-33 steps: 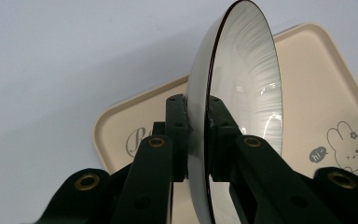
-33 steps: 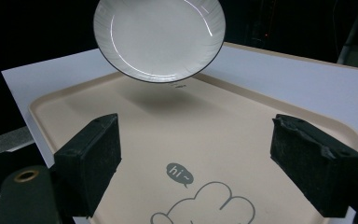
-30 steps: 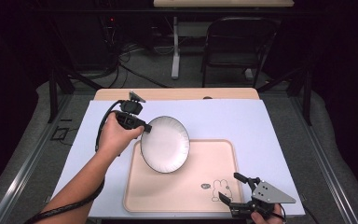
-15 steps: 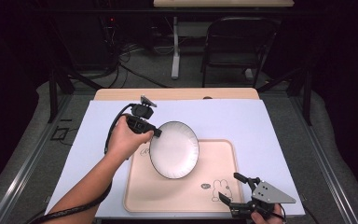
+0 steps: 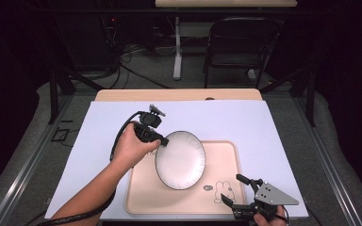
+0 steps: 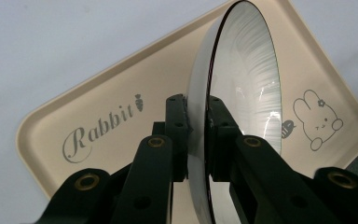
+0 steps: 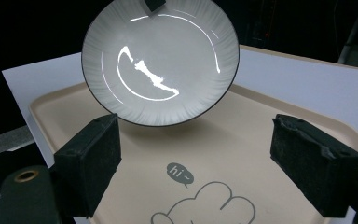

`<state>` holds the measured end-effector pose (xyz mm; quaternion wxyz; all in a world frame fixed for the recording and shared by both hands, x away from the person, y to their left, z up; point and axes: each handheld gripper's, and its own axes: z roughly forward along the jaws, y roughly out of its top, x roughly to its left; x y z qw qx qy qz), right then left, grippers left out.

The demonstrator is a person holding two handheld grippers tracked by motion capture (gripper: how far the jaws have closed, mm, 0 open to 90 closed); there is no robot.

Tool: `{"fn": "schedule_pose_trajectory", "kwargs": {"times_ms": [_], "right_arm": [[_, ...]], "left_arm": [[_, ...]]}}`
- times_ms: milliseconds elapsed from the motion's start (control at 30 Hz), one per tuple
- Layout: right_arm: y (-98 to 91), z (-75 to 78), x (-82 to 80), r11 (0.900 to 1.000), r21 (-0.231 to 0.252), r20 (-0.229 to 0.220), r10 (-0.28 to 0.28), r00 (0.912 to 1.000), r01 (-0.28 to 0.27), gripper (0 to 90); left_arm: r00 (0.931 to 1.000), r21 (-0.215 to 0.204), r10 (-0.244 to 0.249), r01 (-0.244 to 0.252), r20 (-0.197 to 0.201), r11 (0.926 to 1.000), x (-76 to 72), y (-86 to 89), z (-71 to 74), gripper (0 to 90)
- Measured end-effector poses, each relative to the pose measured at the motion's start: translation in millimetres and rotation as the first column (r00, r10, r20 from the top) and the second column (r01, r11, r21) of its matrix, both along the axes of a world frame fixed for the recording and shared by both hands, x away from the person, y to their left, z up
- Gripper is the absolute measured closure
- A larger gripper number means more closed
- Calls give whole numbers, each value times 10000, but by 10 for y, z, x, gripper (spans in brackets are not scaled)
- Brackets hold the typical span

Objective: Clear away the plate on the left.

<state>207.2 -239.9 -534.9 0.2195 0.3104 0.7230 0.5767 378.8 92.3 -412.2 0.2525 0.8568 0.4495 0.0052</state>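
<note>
**Plate held tilted over the rabbit tray**

The plate (image 5: 180, 159) is round, white and glossy, with fine ribbing towards a thin dark rim. It hangs tilted above the beige tray (image 5: 226, 155), over the tray's 10 o'clock part. The left gripper (image 5: 156, 137) is clenched on the rim at the plate's 10 o'clock edge, one pad on each face. The right gripper (image 5: 240, 194) sits at the tray's 5 o'clock corner, jaws spread wide with nothing between them.

The plate covers part of the tray floor. The hand under the right gripper is cut off by the frame.

The tray reads "Rabbit" beside a small carrot, and "hi~" in a speech bubble by a rabbit drawing.
</note>
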Motion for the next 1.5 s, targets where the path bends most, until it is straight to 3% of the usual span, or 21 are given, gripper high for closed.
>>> {"fn": "schedule_pose_trajectory", "kwargs": {"times_ms": [833, 1500], "right_arm": [[-1, -1, 2, 10000, 25, 4, 2, 10000, -2, 154], [-2, 0, 1, 10000, 7, -1, 1, 10000, -1, 154]], "left_arm": [[9979, -280, -453, 440, -458, 9986, -80, -199, -229, 812], [9968, -261, -128, 108, -792, 9996, -47, -103, -374, 820]]}}
